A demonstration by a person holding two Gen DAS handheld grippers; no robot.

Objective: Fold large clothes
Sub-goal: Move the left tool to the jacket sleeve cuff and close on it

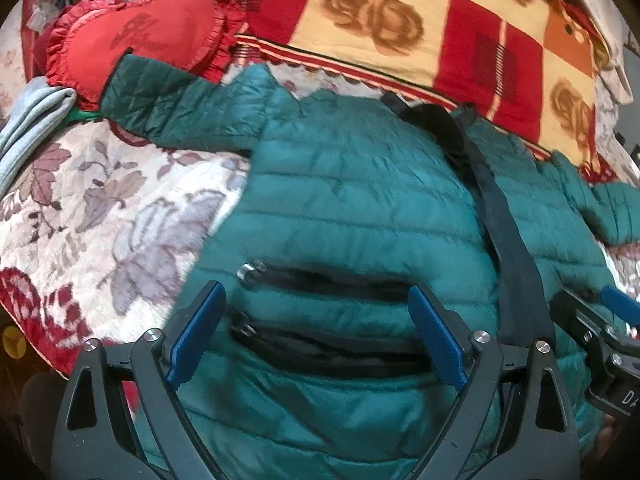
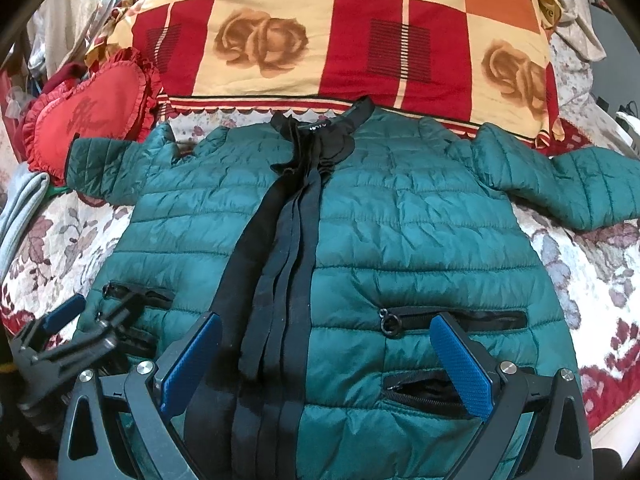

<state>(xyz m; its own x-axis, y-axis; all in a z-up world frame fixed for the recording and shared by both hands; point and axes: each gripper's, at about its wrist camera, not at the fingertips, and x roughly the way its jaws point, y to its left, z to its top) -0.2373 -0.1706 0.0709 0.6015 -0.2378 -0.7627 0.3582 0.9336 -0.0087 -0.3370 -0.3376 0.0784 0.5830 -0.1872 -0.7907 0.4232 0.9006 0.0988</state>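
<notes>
A teal quilted puffer jacket (image 2: pixel 400 232) lies flat, front up, on a floral bedspread (image 2: pixel 592 280), both sleeves spread out to the sides. A black placket (image 2: pixel 288 248) runs down its middle. My right gripper (image 2: pixel 324 332) hovers open over the lower hem, its blue pads astride the placket and a zip pocket (image 2: pixel 452 318). My left gripper (image 1: pixel 316 300) is open above the jacket's (image 1: pixel 352 184) left pockets (image 1: pixel 320 280), holding nothing. It also shows at the left edge of the right wrist view as the left gripper (image 2: pixel 92 312). The right gripper (image 1: pixel 600 312) peeks in at the right of the left wrist view.
A red heart-shaped ruffled cushion (image 2: pixel 88 120) touches the left sleeve cuff. A red, orange and cream checked blanket (image 2: pixel 340 40) with rose prints lies behind the collar. Folded grey cloth (image 1: pixel 32 120) sits at the far left. Bare bedspread (image 1: pixel 100 208) lies to the jacket's left.
</notes>
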